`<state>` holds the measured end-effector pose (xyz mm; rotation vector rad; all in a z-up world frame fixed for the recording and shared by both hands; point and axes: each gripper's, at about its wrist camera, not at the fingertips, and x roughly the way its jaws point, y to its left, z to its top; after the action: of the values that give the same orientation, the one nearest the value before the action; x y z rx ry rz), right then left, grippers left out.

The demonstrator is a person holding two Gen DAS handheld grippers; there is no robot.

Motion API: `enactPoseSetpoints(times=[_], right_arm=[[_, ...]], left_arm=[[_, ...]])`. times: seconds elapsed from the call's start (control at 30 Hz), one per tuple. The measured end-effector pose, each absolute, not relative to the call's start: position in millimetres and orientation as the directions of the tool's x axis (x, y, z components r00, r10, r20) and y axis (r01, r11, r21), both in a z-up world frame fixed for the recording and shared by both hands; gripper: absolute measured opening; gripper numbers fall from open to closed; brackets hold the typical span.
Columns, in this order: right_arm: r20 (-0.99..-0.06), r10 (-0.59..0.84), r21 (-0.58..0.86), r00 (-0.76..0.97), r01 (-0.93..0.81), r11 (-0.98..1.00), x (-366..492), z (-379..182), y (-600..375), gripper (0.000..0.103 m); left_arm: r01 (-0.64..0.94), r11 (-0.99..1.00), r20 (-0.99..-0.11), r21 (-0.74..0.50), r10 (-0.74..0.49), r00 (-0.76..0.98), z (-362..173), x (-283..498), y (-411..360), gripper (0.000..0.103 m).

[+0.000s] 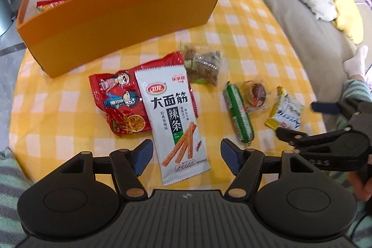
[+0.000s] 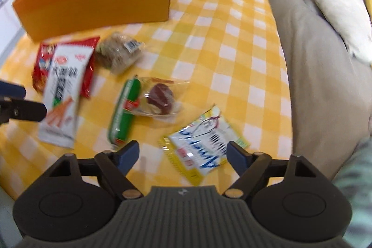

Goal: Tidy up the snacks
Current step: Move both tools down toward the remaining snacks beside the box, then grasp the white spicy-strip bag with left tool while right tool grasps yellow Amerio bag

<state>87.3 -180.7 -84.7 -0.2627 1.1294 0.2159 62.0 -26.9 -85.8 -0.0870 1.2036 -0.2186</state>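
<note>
Snacks point(image 1: 176, 113) loose on checked cloth point(image 1: 255, 34) | orange box point(image 1: 121, 15) behind | both grippers point(image 1: 186, 155) point(image 2: 182, 155) spread, empty

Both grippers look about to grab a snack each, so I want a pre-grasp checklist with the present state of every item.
1. left gripper jaws open, astride the white spicy-strip packet: ok.
2. right gripper jaws open, over the yellow-edged packet: ok.
3. White packet free of the red packet: not ok, it overlaps it.
4. orange box open on top: ok.
5. Room left in box: cannot tell.
</note>
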Motion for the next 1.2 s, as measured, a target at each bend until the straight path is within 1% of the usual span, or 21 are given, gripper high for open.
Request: enactPoseSetpoints(times=[0.07,0.13,0.2,0.3,0.33,0.4,0.5,0.67,0.7,0.8,0.83,0.87,0.9,1.03,1.2], right_arm=[[-0.917,0.039,-0.108,0.397,-0.34,0.934,93,-88,-187,0.09],[-0.925,0.027,-0.098,0.378,-0.309,0.946,100,-92,-198,0.09],[-0.941,0.059,-0.02,0.334,-0.228,0.973,106,-95,-212,0.09],[-0.942,0.155,0.143,0.296,-0.063,0.988,109,-99,-233,0.09],[-0.942,0.177,0.182,0.286,-0.011,0.983,109,-101,-238,0.089],[-0.941,0.194,0.221,0.276,0.069,0.973,112,-106,-244,0.085],[-0.942,0.161,0.203,0.293,0.117,0.972,114,-107,-239,0.084],[-0.946,0.115,0.17,0.302,0.164,0.972,124,-113,-234,0.076],[-0.946,0.105,0.161,0.306,0.166,0.973,126,-114,-233,0.076],[-0.946,0.078,0.13,0.315,0.148,0.98,130,-116,-228,0.075],[-0.945,0.073,0.121,0.319,0.133,0.984,131,-115,-225,0.073],[-0.943,0.067,0.108,0.326,0.111,0.988,130,-115,-221,0.067],[-0.942,0.061,0.094,0.331,0.084,0.992,130,-114,-217,0.065],[-0.937,0.068,0.063,0.342,-0.027,0.998,121,-111,-200,0.058],[-0.937,0.119,0.046,0.327,-0.221,0.974,105,-109,-173,0.057]], left_arm=[[0.112,0.978,-0.922,-0.175,-0.203,0.329,-91,65,-29,0.078],[0.103,0.978,-0.925,-0.18,-0.204,0.322,-94,67,-29,0.078],[0.098,0.978,-0.927,-0.182,-0.204,0.315,-96,68,-28,0.078],[0.083,0.981,-0.929,-0.175,-0.193,0.317,-97,70,-26,0.078],[0.079,0.982,-0.929,-0.173,-0.189,0.318,-98,71,-26,0.078],[0.075,0.982,-0.93,-0.172,-0.187,0.315,-100,73,-26,0.078],[0.071,0.981,-0.929,-0.181,-0.194,0.315,-103,75,-27,0.078],[0.065,0.98,-0.93,-0.187,-0.198,0.31,-106,75,-26,0.078],[0.064,0.98,-0.931,-0.187,-0.198,0.308,-107,75,-25,0.078],[0.057,0.98,-0.931,-0.19,-0.198,0.307,-108,76,-24,0.078],[0.055,0.98,-0.931,-0.191,-0.199,0.306,-108,77,-24,0.078],[0.052,0.98,-0.931,-0.192,-0.199,0.306,-109,77,-23,0.078],[0.051,0.98,-0.931,-0.193,-0.199,0.305,-109,76,-23,0.078],[0.048,0.979,-0.931,-0.199,-0.204,0.302,-110,75,-22,0.08],[0.038,0.978,-0.93,-0.204,-0.205,0.304,-111,76,-22,0.08]])
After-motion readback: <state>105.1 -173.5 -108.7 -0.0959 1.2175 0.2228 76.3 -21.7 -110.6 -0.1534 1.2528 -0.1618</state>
